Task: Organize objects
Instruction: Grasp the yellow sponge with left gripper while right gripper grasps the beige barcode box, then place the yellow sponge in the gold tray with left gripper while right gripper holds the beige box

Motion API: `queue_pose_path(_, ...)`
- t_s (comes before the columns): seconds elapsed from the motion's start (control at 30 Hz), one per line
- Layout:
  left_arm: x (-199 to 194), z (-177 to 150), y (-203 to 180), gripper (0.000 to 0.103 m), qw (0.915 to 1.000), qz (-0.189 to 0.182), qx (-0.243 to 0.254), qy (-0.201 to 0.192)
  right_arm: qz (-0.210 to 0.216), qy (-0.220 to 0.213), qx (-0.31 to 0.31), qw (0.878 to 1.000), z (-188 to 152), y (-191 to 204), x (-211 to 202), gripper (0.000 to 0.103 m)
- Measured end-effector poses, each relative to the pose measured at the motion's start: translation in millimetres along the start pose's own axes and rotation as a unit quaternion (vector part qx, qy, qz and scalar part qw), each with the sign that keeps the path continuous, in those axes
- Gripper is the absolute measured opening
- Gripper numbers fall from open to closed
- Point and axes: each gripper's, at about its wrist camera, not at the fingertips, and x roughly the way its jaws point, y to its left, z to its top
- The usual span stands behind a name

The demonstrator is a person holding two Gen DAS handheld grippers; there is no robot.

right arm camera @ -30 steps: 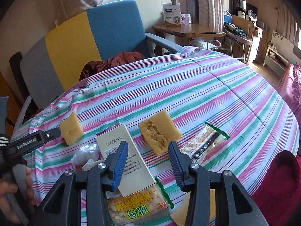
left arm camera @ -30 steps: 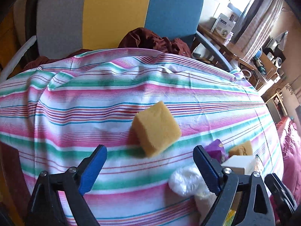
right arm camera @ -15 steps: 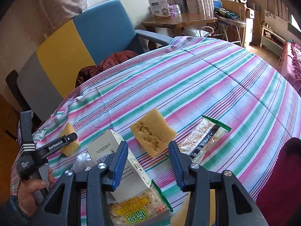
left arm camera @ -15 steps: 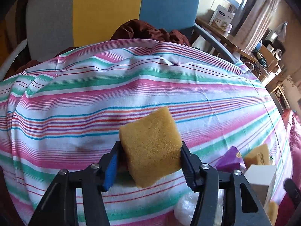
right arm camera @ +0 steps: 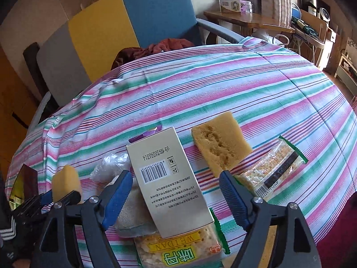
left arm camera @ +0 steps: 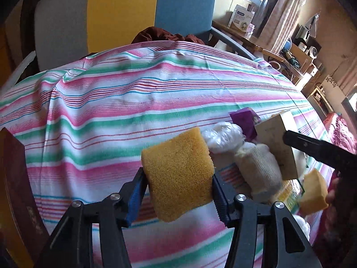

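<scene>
My left gripper (left arm camera: 177,192) is shut on a yellow sponge (left arm camera: 177,174) and holds it above the striped tablecloth (left arm camera: 133,102); the sponge also shows in the right wrist view (right arm camera: 65,183). My right gripper (right arm camera: 176,192) is open and empty, over a tall grey box (right arm camera: 167,178) lying on a cracker pack (right arm camera: 178,252). A second yellow sponge (right arm camera: 219,143) lies just beyond its right finger. A white sock roll (left arm camera: 258,167) and a crumpled plastic bag (left arm camera: 223,136) lie beside the box (left arm camera: 276,143).
A wrapped cracker bar (right arm camera: 274,169) lies at the right. A purple packet (left arm camera: 244,120) sits behind the box. A dark box (left arm camera: 15,189) stands at the table's left edge. A grey, yellow and blue chair (right arm camera: 116,29) stands behind the table.
My left gripper closed on the yellow sponge, lifted it off the cloth and moved it right, toward the pile. My right gripper opened wider over the box.
</scene>
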Motion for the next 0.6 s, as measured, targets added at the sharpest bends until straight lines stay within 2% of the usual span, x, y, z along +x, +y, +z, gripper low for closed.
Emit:
queue_pose_path(0.3, -46.2, -41.4, -8.2, 0.057, 0.9990, -0.006, 0.024, -0.037, -0.034, 0.021, -0.033, 0.999, -0.9, 7.7, 16.0, 0.082)
queue_pose_path(0.33, -51.0, -45.4, -8.9, 0.057, 0.9987, -0.005, 0.028, -0.041, -0.039, 0.019, -0.040, 0.998, -0.9, 9.2, 16.3, 0.080)
queue_pose_path(0.37, -55.0, -48.7, -10.0, 0.057, 0.9984, -0.004, 0.032, -0.046, -0.039, 0.015, -0.046, 0.998, -0.9, 10.3, 15.6, 0.073)
queue_pose_path(0.4, -59.3, -51.8, -11.4, 0.057, 0.9981, -0.003, 0.037, -0.050, -0.044, 0.014, -0.051, 0.998, -1.3, 11.4, 15.2, 0.053)
queue_pose_path(0.6, -97.4, -64.4, 0.4, 0.057, 0.9965, -0.007, 0.024, -0.080, -0.058, 0.012, -0.060, 0.996, -3.4, 12.3, 14.2, 0.050)
